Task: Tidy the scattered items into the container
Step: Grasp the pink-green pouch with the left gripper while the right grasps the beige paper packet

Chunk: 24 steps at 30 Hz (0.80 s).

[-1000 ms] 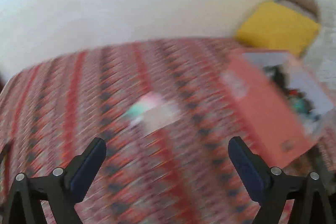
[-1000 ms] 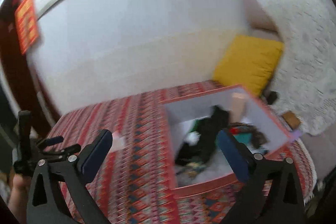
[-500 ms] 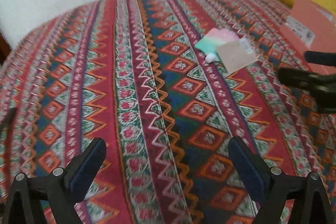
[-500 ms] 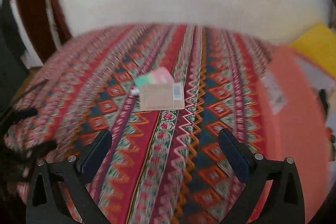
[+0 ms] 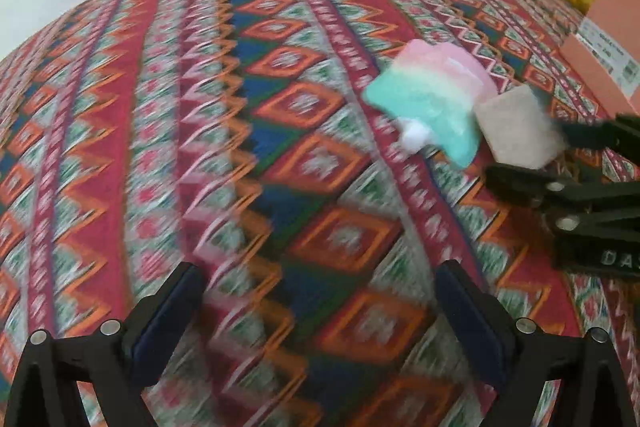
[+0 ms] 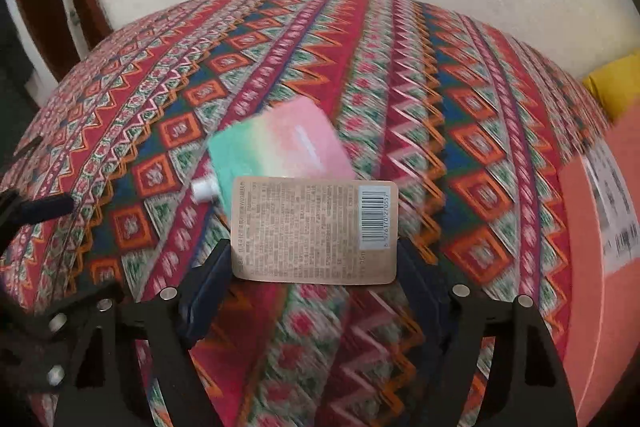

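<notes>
Right gripper [image 6: 314,277] closing on tan packet [image 6: 316,229]; left gripper [image 5: 318,301] gaping; pouch [image 6: 280,147] at 11 o'clock waiting; box [image 6: 600,247] at 3

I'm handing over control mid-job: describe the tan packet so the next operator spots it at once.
On the patterned red cloth, left of the salmon box, two flat packets overlap. The tan packet is the nearer one, between the right gripper fingers, whose jaws have just been closing. Unlike the pink-and-green spouted pouch, it has fine print and a barcode.
</notes>
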### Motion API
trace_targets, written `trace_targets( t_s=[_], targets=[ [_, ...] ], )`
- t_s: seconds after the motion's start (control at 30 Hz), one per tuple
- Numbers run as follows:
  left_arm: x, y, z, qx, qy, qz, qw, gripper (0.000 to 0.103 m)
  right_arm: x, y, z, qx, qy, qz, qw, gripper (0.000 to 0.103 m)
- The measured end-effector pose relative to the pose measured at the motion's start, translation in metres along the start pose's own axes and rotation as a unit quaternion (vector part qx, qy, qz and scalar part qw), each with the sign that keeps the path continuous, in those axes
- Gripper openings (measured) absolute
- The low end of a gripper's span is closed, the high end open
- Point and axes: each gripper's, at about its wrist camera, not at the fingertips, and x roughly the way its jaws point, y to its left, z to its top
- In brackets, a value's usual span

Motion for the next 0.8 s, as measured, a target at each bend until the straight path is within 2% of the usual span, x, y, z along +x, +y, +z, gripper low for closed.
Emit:
trace_targets(
  t_s=[0.03,0.07,0.17,0.27,0.4,0.43,0.47,0.57,0.8],
  targets=[
    [0.005,-0.006,0.005,0.008,-0.001,-0.005,1.0,0.097,-0.006,-0.009,-0.005,0.0,0.002,0.0,1.0,0.032],
    [0.009,-0.012,0.011,0.014,-0.001,-0.013,0.9998,0.097,-0.013,-0.016,-0.01,0.006,0.006,0.002,1.0,0.022],
    [0.024,-0.026,0.031,0.036,-0.004,-0.017,0.9992,0.097,-0.029,-0.043,-0.028,0.03,0.029,0.002,0.999,0.019],
    [0.04,-0.035,0.057,0.048,-0.005,-0.016,0.9987,0.097,-0.041,-0.056,-0.048,0.027,0.04,0.004,0.999,0.013],
    [0.054,-0.034,0.076,0.04,-0.014,-0.02,0.9989,0.097,-0.05,-0.068,-0.064,0.036,0.034,0.02,0.999,0.008],
    [0.056,-0.033,0.078,0.035,-0.02,-0.023,0.9989,0.088,-0.051,-0.071,-0.064,0.041,0.034,0.025,0.998,0.008],
    [0.056,-0.032,0.079,0.029,-0.025,-0.023,0.999,0.073,-0.052,-0.073,-0.064,0.045,0.033,0.029,0.998,0.008],
    [0.046,-0.023,0.076,0.006,-0.034,-0.019,0.9992,0.057,-0.056,-0.079,-0.064,0.061,0.032,0.046,0.997,0.008],
    [0.003,-0.025,0.034,-0.02,-0.043,0.008,0.9988,0.057,-0.087,-0.065,-0.072,0.057,0.017,0.069,0.996,0.008]
  ],
)
